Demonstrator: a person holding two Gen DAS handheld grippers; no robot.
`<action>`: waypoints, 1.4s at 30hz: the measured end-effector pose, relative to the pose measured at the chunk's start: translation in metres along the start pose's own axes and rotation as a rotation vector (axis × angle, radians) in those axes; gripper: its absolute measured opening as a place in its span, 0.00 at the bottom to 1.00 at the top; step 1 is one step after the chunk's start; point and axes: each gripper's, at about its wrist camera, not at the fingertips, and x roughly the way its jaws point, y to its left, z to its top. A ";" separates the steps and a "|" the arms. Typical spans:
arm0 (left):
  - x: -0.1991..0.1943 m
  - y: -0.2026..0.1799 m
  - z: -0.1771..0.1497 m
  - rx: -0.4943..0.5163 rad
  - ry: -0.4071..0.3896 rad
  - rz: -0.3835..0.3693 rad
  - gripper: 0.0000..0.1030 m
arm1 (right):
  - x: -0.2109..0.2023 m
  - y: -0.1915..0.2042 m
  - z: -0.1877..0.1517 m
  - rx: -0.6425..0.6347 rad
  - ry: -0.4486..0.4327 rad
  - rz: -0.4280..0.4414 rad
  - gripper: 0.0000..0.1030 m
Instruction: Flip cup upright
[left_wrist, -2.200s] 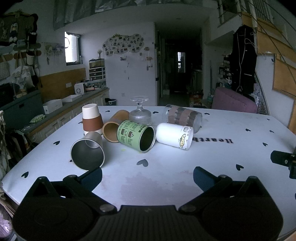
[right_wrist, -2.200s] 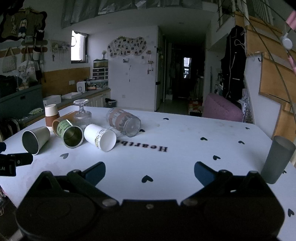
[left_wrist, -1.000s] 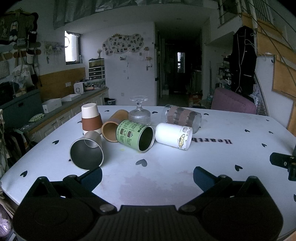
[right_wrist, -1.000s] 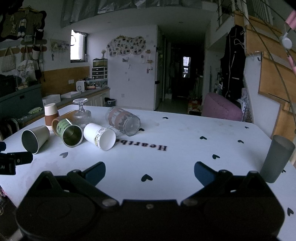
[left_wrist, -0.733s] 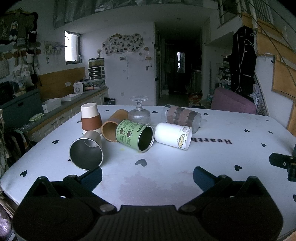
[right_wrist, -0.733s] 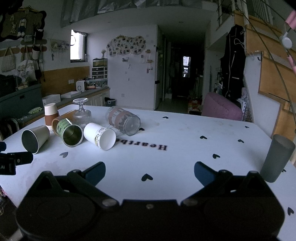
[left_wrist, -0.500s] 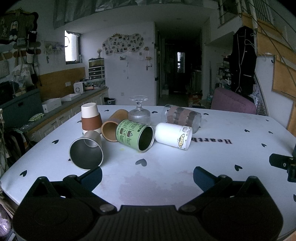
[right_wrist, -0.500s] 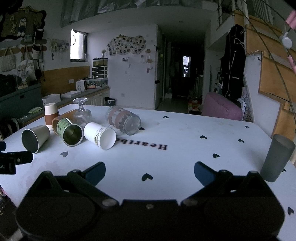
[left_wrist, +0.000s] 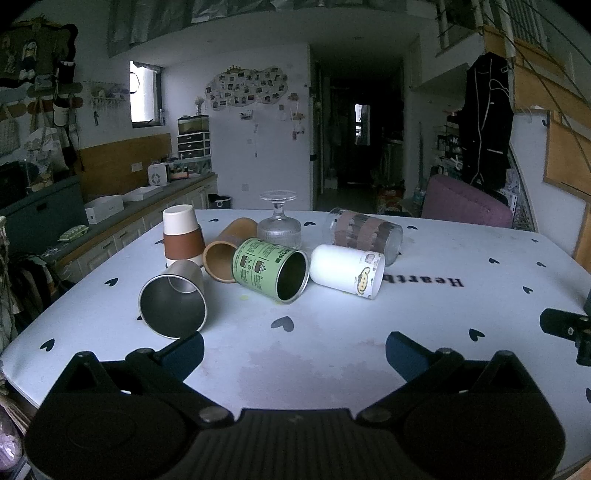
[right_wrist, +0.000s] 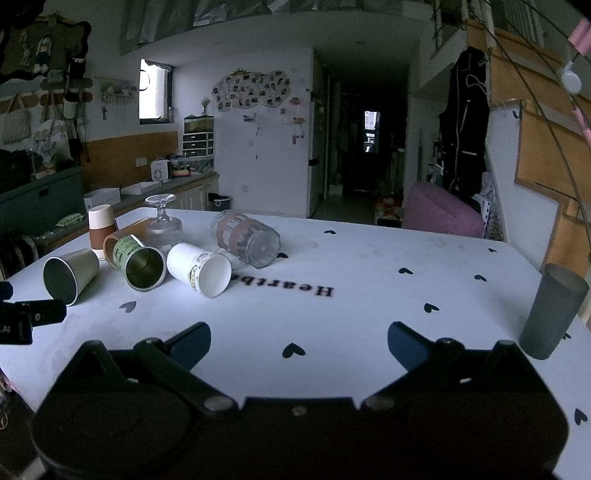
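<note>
Several cups lie on their sides in a cluster on the white table (left_wrist: 332, 354): a steel cup (left_wrist: 173, 302), a tan cup (left_wrist: 223, 251), a green tin (left_wrist: 271, 269), a white cup (left_wrist: 345, 269) and a clear glass with a brown band (left_wrist: 364, 232). A white-and-brown cup (left_wrist: 181, 232) and a stemmed glass (left_wrist: 279, 225) stand upside down. A grey cup (right_wrist: 556, 310) stands upright at the right. My left gripper (left_wrist: 293, 345) is open and empty, just in front of the steel cup. My right gripper (right_wrist: 299, 338) is open and empty, short of the cluster (right_wrist: 199, 269).
The table carries black heart marks and the word "Hearth" (left_wrist: 423, 280). A kitchen counter (left_wrist: 110, 221) runs along the left beyond the table's edge. A pink seat (left_wrist: 465, 206) stands behind the table. The other gripper shows at the frame edge (left_wrist: 569, 328).
Almost nothing: both views have drifted very slightly. The cups have not moved and both grippers stay open.
</note>
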 end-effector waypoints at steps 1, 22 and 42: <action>0.000 0.000 0.000 -0.001 -0.001 0.000 1.00 | 0.000 0.000 0.000 0.000 0.000 0.000 1.00; 0.052 0.084 0.031 -0.009 -0.065 0.168 1.00 | -0.010 0.001 -0.015 0.020 -0.003 0.051 1.00; 0.162 0.121 0.046 -0.065 0.130 0.180 0.87 | -0.009 0.002 -0.020 0.025 0.016 0.092 1.00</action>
